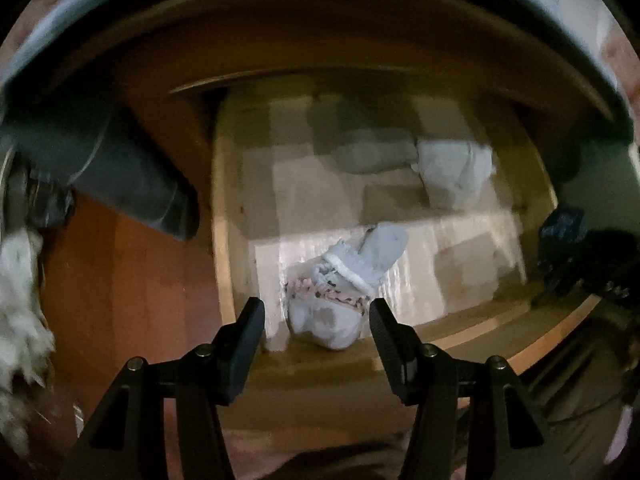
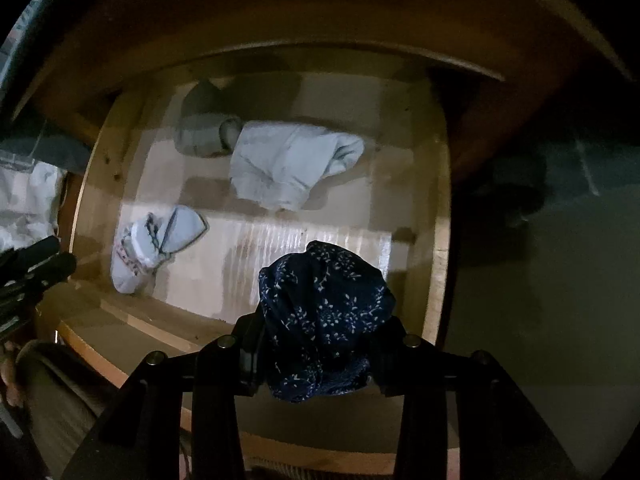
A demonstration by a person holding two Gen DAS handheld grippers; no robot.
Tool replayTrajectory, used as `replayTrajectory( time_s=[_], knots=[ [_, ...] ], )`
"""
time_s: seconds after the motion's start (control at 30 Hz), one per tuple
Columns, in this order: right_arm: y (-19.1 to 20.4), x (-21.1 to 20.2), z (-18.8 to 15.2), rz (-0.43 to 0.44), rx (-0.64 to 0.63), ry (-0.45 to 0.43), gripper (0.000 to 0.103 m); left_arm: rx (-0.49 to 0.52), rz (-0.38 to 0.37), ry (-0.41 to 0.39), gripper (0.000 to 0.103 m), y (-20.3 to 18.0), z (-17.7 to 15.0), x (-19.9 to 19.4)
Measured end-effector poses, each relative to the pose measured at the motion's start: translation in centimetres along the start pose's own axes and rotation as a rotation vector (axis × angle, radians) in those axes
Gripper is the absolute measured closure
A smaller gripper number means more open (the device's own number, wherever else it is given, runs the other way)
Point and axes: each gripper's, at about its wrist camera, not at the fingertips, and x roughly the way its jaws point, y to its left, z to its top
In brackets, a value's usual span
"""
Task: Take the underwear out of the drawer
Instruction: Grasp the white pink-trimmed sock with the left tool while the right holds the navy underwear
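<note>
The right gripper [image 2: 320, 344] is clamped on a bunched pair of navy floral underwear [image 2: 324, 320], which bulges up and out between its fingers low in the right wrist view. The bundle appears lifted above the front rail of the open wooden drawer [image 2: 440, 240], though whether it has fully cleared the rail is hard to tell. The step in hand looks like the carry-out of this first piece.

The left gripper [image 1: 316, 320] has its fingers spread wide and holds nothing. It hangs just above a rolled white garment with pink patterned trim [image 1: 344, 284], which sits near the drawer's front rail at lower centre of the left wrist view. That view is blurred, so I cannot tell whether the fingertips touch the cloth; they seem to straddle it.

Two more pieces lie toward the upper middle of the drawer: a crumpled pale blue-white garment [image 2: 288, 164] and, touching its left end, a grey folded one [image 2: 204, 132].

Next, the right gripper probably needs to draw back and up over the front rail, keeping its squeeze so the loose bundle does not slip. The left would need to drop a little and close around the rolled garment.

Room is good across the bare drawer floor at centre and right. The tight spots are the front rail directly under both grippers, the left drawer wall beside the rolled piece, and the cabinet edge overhanging the back of the drawer across the top of both views.
</note>
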Motion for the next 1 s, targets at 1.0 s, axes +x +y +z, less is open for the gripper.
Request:
replayTrajectory(
  time_s=[1.0],
  knots=[
    [-2.6, 0.1, -0.6, 0.060, 0.023, 0.031, 0.066, 0.005, -0.064, 0.472, 0.046, -0.3, 4.7, 10.7]
  ],
)
